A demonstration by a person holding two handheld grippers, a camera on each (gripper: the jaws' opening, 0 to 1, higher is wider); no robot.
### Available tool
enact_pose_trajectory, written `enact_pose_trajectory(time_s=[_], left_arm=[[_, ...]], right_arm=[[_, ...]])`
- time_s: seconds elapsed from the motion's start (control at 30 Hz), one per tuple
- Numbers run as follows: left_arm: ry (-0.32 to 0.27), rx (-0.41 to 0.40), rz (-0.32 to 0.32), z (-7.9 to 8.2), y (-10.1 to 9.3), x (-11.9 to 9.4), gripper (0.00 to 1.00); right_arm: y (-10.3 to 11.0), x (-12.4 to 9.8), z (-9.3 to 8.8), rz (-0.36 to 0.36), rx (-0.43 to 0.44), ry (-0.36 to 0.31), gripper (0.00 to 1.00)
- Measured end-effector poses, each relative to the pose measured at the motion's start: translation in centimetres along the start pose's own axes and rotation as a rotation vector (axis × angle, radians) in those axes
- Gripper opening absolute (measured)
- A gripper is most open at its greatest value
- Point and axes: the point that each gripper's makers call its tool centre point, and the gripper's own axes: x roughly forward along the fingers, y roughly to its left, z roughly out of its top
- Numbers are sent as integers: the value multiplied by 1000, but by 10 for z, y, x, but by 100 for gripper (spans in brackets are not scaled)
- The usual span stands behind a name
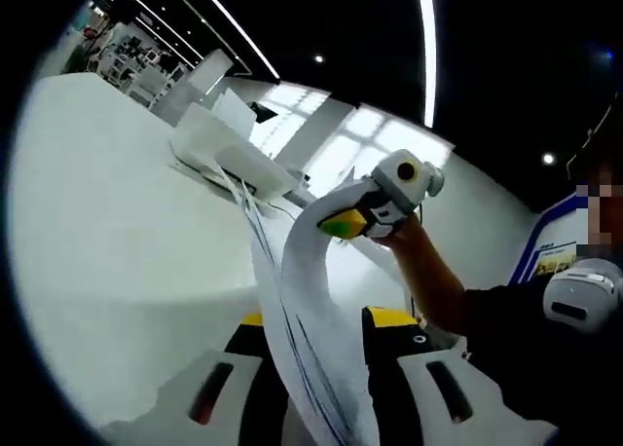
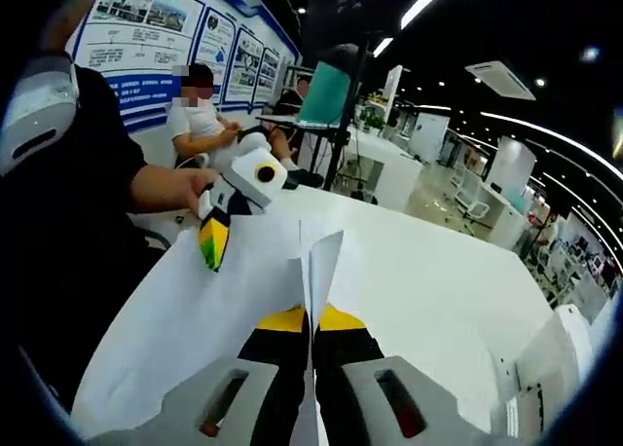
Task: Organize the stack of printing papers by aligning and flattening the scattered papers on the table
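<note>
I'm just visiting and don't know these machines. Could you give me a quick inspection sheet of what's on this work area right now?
Surface: white table, mostly bare.
Job's things: paper stack lifted off the table, bowed, edges uneven.
Clutter: white boxy object at the table's far end.
Grippers: left gripper shut on the paper stack; right gripper shut on the paper stack.
Cables: nothing seen.
Surroundings: wall posters, ceiling strip lights, seated person, more desks behind.

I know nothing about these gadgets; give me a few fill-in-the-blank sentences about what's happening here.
Both claws grip a stack of white ___ sheets.
The left claw has yellow and ___ tips.
The sheets are held above a ___ table.
The right claw is ___ on the stack of white sheets.

Answers: paper; green; white; shut
</note>
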Motion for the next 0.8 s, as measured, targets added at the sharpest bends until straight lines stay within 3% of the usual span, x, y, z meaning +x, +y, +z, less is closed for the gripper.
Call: enact_pose_trajectory(time_s=[0.8], left_arm=[[57, 55, 31, -9, -6, 6, 29]], right_arm=[[28, 30, 7, 120, -9, 6, 0]])
